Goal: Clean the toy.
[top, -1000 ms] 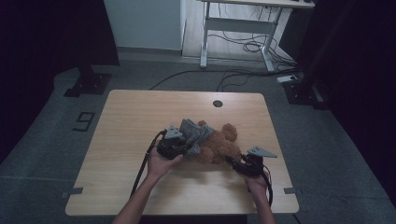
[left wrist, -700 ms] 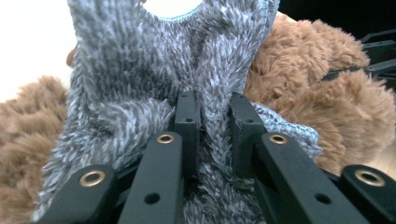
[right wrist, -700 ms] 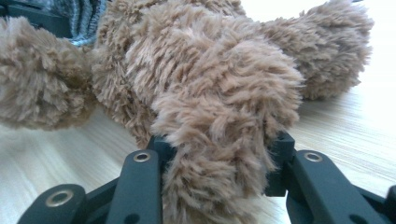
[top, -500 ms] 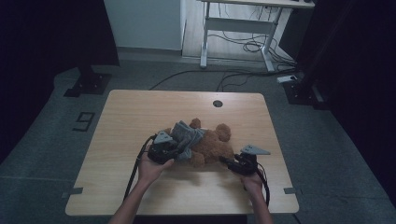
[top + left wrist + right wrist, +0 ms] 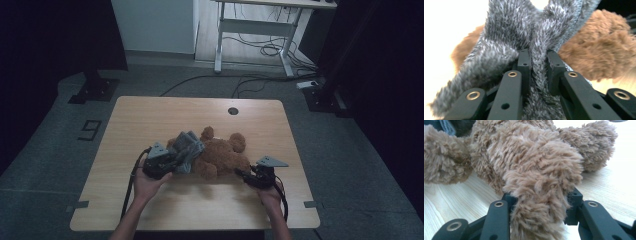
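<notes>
One brown teddy bear (image 5: 220, 155) lies on its side on one wooden table (image 5: 150, 120), toward the near edge. One grey plush garment (image 5: 186, 150) covers the bear's left end as the high view shows it. Two hand-held grippers work on it, each carrying one grey three-cornered plate.

The left gripper (image 5: 167, 162) sits at the garment's near edge. In the left gripper view, its two black jaws pinch one fold of the grey plush garment (image 5: 534, 50) between them; brown fur of the bear (image 5: 599, 55) shows behind the fold.

The right gripper (image 5: 247, 176) sits at the bear's right end. In the right gripper view, its jaws are clamped on one brown limb of the bear (image 5: 541, 195), fur bulging over both pads; its jaws have just been closing, then eased slightly.

The high view adds one round cable hole (image 5: 232, 111) in the tabletop and one floor marking (image 5: 90, 130) shaped like the figure 9. The right gripper view adds the wood grain (image 5: 461, 195) beneath the bear.
</notes>
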`<state>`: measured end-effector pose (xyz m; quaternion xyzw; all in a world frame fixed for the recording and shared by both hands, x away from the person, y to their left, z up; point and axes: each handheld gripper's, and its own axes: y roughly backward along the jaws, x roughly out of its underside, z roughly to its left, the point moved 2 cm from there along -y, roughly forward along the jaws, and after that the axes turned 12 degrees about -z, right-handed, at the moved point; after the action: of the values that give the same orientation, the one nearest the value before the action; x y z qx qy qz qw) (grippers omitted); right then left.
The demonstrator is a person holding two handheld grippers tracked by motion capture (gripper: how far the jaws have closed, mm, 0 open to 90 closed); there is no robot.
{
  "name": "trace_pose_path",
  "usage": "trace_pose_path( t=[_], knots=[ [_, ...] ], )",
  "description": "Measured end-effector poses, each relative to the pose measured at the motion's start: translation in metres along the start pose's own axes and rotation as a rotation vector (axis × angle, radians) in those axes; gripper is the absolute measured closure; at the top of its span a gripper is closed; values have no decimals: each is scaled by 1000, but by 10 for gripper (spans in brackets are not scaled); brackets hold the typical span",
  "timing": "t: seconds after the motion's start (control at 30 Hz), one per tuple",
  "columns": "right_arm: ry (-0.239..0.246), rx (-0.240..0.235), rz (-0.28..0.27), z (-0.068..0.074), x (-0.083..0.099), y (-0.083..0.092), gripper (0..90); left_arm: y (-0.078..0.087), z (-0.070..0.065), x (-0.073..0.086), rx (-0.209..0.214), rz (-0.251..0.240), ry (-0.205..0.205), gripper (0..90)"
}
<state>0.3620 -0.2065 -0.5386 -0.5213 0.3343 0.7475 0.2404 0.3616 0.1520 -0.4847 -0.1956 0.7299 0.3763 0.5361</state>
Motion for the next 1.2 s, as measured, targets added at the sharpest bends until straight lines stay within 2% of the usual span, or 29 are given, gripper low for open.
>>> trace_pose_path(
  t=[0.1, 0.2, 0.27, 0.33, 0.43, 0.57, 0.6, 0.63, 0.67, 0.7, 0.73, 0.83, 0.87, 1.07, 1.2],
  knots=[
    [5, -3, -8, 0, 1, 0, 586, 8, 10, 2, -7, 5, 17, 762],
    [3, -4, -8, 0, 1, -1, 585, 13, 12, 1, 3, 8, 31, 762],
    [3, -1, -7, -1, 1, -1, 585, 15, 8, -4, 19, -8, 37, 762],
    [6, 5, -11, 0, 1, -1, 584, 12, -2, -13, 43, -19, 20, 762],
    [28, 14, -10, 2, 1, -2, 584, -2, -23, -29, 70, -13, -35, 762],
    [26, 12, -7, 2, 1, -1, 585, -33, -49, -43, 125, 5, -50, 762],
    [26, 12, -7, 2, 1, -1, 585, -33, -49, -43, 125, 5, -50, 762],
    [23, 10, -8, 2, 1, -1, 584, -49, -58, -40, 142, 37, -55, 762],
    [23, 10, -8, 2, 1, -1, 584, -49, -58, -40, 142, 37, -55, 762],
    [20, 8, -5, 2, 1, 0, 584, -61, -65, -32, 142, 70, -64, 762],
    [21, 8, -3, 1, 1, 0, 584, -64, -67, -26, 139, 79, -64, 761],
    [23, -4, 5, 0, 1, 2, 585, -59, -59, -14, 158, 58, -21, 761],
    [22, -8, 5, -1, 1, 3, 585, -54, -56, -12, 150, 53, -17, 761],
    [14, -12, 3, -1, 0, 3, 585, -30, -36, 2, 103, 64, -15, 763],
    [17, -16, 5, -2, 1, 3, 585, -12, -29, 7, 78, 52, -21, 764]
  ],
)
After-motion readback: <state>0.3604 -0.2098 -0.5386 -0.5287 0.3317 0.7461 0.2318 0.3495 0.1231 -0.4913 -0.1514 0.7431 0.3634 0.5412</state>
